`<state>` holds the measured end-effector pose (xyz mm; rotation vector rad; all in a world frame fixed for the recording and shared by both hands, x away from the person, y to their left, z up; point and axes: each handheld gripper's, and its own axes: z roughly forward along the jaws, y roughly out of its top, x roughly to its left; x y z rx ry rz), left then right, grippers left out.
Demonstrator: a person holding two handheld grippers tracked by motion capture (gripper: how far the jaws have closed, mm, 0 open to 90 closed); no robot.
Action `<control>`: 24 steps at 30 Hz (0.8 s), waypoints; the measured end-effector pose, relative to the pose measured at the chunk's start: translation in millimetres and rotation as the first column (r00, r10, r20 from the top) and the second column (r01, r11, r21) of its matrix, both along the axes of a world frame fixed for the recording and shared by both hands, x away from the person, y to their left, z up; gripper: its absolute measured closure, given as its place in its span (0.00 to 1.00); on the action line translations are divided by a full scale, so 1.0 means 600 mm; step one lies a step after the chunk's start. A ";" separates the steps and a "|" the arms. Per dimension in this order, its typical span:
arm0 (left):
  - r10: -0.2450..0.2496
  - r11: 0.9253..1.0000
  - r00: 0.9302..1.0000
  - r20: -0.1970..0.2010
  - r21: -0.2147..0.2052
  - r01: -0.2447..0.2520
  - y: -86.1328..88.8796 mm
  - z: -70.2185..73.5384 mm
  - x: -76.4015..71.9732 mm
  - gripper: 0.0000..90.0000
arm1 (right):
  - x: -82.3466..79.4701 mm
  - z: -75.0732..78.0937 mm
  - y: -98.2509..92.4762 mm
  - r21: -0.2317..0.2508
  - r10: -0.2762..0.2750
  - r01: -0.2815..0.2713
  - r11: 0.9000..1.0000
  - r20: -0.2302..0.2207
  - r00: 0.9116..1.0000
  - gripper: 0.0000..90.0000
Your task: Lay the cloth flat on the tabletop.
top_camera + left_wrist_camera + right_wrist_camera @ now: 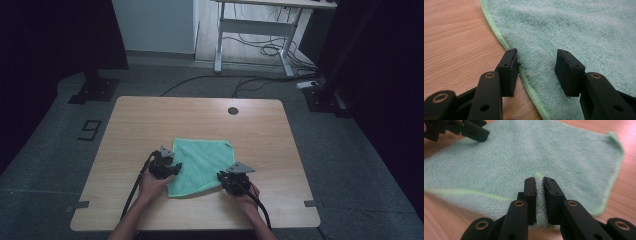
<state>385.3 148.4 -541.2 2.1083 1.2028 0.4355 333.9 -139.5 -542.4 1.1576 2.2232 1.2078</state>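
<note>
Already the near right corner of the green cloth on the worktop is pinched by the right tongs, while the left tongs are held open astride its near left edge, ungripped.

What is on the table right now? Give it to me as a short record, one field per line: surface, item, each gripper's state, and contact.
surface: light wooden table
item: green cloth, spread flat near the front edge of the table
left gripper: open, jaws straddling the cloth's left hem, pads not pressing
right gripper: shut on the green cloth, a fold of its edge pinched between the pads
hands: one on each gripper, coming in from the near side
contact: only the right gripper grips the cloth
</note>
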 end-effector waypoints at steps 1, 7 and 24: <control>0.001 1.000 1.000 0.000 -0.001 -0.001 0.000 0.000 0.000 0.58 | -0.004 0.003 -0.006 0.011 -0.002 0.002 1.000 0.003 1.000 0.90; 0.002 1.000 1.000 0.001 -0.005 -0.002 0.000 -0.001 -0.001 0.58 | -0.035 0.009 -0.038 0.037 -0.011 0.011 0.999 0.010 1.000 0.89; 0.005 1.000 1.000 -0.014 -0.010 -0.005 0.004 0.002 -0.006 0.57 | -0.103 -0.004 -0.096 0.079 0.013 -0.010 0.997 -0.037 0.999 0.75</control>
